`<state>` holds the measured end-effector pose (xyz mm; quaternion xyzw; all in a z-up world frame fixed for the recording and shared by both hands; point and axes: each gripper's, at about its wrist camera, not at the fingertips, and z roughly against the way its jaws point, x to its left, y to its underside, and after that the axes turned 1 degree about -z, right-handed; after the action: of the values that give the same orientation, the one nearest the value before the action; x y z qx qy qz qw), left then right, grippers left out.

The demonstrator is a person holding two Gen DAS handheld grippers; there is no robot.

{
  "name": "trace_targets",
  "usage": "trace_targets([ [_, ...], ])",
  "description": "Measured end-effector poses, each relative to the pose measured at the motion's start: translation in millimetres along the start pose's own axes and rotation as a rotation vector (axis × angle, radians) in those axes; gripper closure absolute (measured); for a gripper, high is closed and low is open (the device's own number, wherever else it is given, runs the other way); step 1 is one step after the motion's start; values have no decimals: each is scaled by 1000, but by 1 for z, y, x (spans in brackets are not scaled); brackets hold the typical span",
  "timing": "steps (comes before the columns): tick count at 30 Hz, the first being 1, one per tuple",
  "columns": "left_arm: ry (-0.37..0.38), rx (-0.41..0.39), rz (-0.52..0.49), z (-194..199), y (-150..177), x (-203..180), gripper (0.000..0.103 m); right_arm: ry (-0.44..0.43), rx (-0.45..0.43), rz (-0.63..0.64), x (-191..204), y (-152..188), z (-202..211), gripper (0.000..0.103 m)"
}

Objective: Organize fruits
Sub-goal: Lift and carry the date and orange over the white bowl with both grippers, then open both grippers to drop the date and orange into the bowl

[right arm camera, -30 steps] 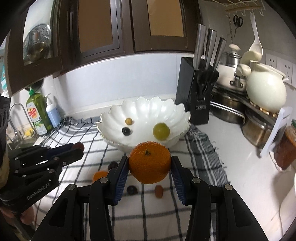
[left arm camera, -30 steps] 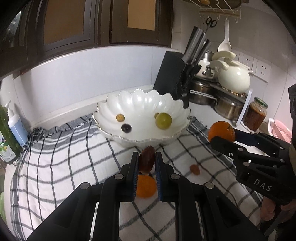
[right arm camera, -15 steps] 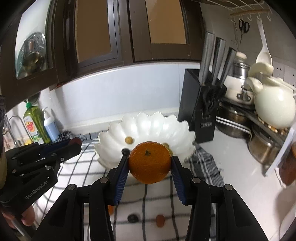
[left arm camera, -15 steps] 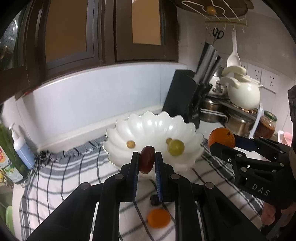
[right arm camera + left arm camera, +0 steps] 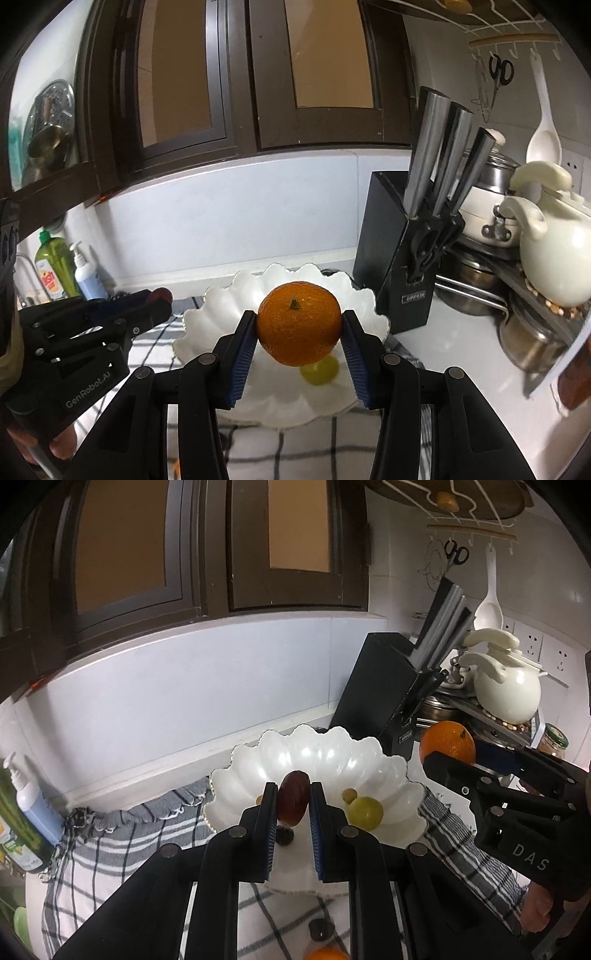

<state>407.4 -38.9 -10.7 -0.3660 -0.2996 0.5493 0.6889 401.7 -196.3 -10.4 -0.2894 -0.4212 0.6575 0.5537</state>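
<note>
My left gripper (image 5: 293, 805) is shut on a dark red date (image 5: 293, 800) and holds it above the near side of the white scalloped bowl (image 5: 317, 753). The bowl holds a green fruit (image 5: 365, 813), a small dark fruit (image 5: 285, 836) and small yellowish ones. My right gripper (image 5: 298, 334) is shut on an orange (image 5: 299, 323) and holds it over the same bowl (image 5: 229, 310). The orange also shows at the right of the left wrist view (image 5: 447, 743). The left gripper shows at the left of the right wrist view (image 5: 147, 306).
A checked cloth (image 5: 110, 853) lies under the bowl, with a small orange fruit (image 5: 327, 953) and a dark fruit (image 5: 320, 929) on it. A black knife block (image 5: 410, 266) stands right of the bowl, pots and a white kettle (image 5: 554, 236) beyond. Soap bottles (image 5: 86, 273) stand at left.
Both grippers have risen and moved forward, from above the cloth to over the bowl, each still holding its fruit.
</note>
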Motion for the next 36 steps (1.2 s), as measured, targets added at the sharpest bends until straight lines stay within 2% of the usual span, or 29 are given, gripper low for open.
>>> trace_targets([
  [6, 17, 39, 2, -29, -13, 3, 85, 10, 36, 17, -7, -12, -28, 56],
  [19, 12, 134, -6, -101, -33, 10, 85, 33, 175, 53, -24, -21, -106, 56],
  [28, 34, 252, -1, -156, -32, 15, 85, 43, 257, 91, -26, -17, -149, 56],
  [36, 32, 318, -7, -183, -28, 15, 85, 39, 331, 92, -32, -9, -177, 56],
])
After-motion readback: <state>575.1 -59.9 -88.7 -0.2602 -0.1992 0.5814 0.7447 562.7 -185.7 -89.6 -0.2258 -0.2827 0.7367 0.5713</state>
